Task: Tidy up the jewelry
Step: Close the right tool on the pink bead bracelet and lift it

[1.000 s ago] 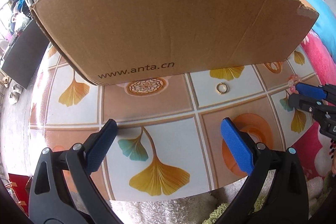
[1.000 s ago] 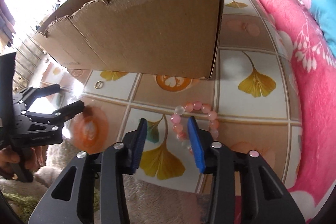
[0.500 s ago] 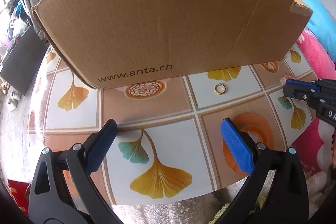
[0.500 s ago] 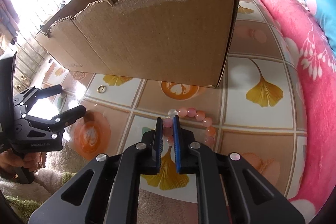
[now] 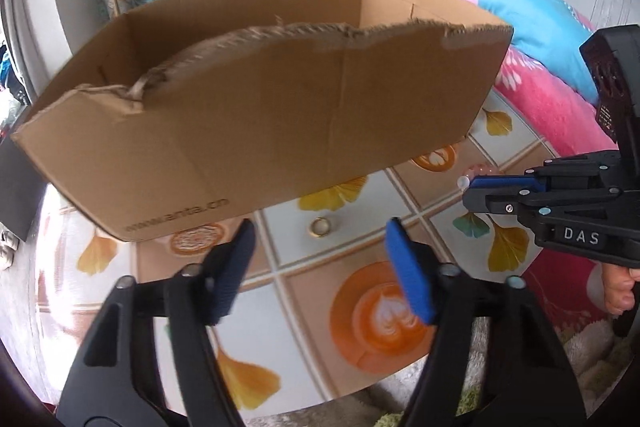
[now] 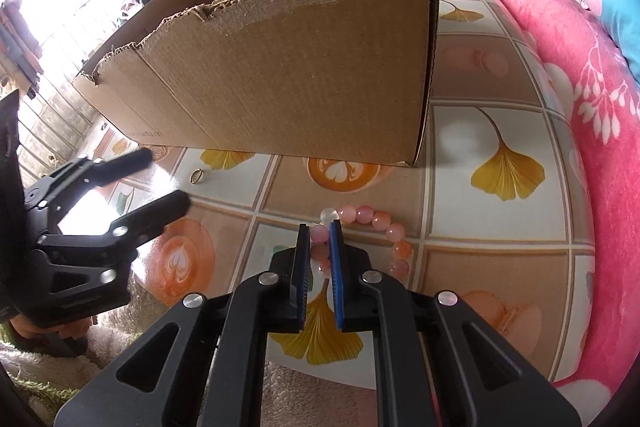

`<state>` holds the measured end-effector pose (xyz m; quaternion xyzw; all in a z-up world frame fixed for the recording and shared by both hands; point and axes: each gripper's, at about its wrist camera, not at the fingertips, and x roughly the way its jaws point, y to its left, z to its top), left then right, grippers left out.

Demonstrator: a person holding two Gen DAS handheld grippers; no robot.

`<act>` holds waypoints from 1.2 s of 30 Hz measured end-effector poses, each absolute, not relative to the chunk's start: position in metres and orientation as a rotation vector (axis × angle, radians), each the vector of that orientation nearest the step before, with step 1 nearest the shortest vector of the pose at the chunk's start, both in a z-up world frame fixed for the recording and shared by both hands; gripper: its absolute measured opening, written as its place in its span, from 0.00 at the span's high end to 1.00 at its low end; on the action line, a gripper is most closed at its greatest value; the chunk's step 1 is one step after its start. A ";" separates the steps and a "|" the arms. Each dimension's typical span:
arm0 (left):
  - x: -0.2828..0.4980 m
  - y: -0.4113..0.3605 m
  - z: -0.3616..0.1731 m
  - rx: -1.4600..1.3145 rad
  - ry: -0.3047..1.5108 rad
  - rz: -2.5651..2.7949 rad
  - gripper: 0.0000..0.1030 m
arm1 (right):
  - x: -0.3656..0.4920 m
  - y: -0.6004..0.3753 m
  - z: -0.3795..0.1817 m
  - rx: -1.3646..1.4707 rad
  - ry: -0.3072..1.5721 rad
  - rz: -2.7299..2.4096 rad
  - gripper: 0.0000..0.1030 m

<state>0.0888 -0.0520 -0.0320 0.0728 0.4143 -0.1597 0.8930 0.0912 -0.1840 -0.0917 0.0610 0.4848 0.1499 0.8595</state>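
Across the top of both views we see the big torn cardboard box [image 5: 256, 115] on the leaf-pattern table [image 6: 500, 131]. Our left gripper [image 5: 320, 267] has its jaws wide apart and holds nothing. Low in the right view, our right gripper [image 6: 319, 259] pinches the pink bead bracelet [image 6: 372, 223]. Just before the box lies the small gold ring [image 5: 320, 226].

Left wrist view low, close, faces cardboard box [image 5: 260, 131]; right wrist view same from right; shared: box, ring [image 5: 320, 226], table [image 5: 328, 359].
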 end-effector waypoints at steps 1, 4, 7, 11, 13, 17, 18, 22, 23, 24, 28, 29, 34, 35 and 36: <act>0.090 -0.056 -0.028 0.145 0.861 -0.336 0.50 | 0.091 -0.184 -0.092 0.129 1.017 0.316 0.90; 0.094 -0.054 -0.026 0.126 0.862 -0.341 0.59 | 0.088 -0.186 -0.092 0.132 1.015 0.317 0.90; 0.101 -0.054 -0.030 0.112 0.876 -0.347 0.70 | 0.087 -0.186 -0.092 0.135 1.013 0.320 0.90; 0.107 -0.056 -0.040 0.114 0.910 -0.343 0.79 | 0.086 -0.187 -0.092 0.143 1.014 0.323 0.90; 0.107 -0.055 -0.040 0.118 0.907 -0.340 0.80 | 0.086 -0.187 -0.092 0.144 1.014 0.323 0.90; 0.107 -0.057 -0.040 0.133 0.901 -0.337 0.80 | 0.086 -0.187 -0.092 0.147 1.015 0.324 0.90; 0.107 -0.059 -0.040 0.139 0.899 -0.337 0.81 | 0.086 -0.187 -0.091 0.148 1.015 0.324 0.90; 0.109 -0.061 -0.041 0.159 0.889 -0.330 0.86 | 0.086 -0.187 -0.091 0.147 1.014 0.325 0.90; 0.111 -0.062 -0.041 0.160 0.888 -0.329 0.88 | 0.087 -0.187 -0.091 0.147 1.015 0.325 0.90; 0.111 -0.062 -0.042 0.162 0.886 -0.328 0.89 | 0.087 -0.187 -0.091 0.148 1.015 0.324 0.90; 0.112 -0.064 -0.042 0.172 0.878 -0.324 0.90 | 0.086 -0.187 -0.091 0.149 1.012 0.323 0.90; 0.112 -0.064 -0.042 0.176 0.877 -0.324 0.90 | 0.086 -0.187 -0.091 0.150 1.011 0.322 0.90; 0.112 -0.064 -0.042 0.182 0.871 -0.324 0.90 | 0.087 -0.188 -0.091 0.159 1.012 0.319 0.90; 0.112 -0.064 -0.042 0.181 0.872 -0.325 0.90 | 0.087 -0.189 -0.091 0.163 1.014 0.319 0.90; 0.111 -0.064 -0.042 0.179 0.872 -0.326 0.90 | 0.087 -0.189 -0.091 0.165 1.016 0.320 0.90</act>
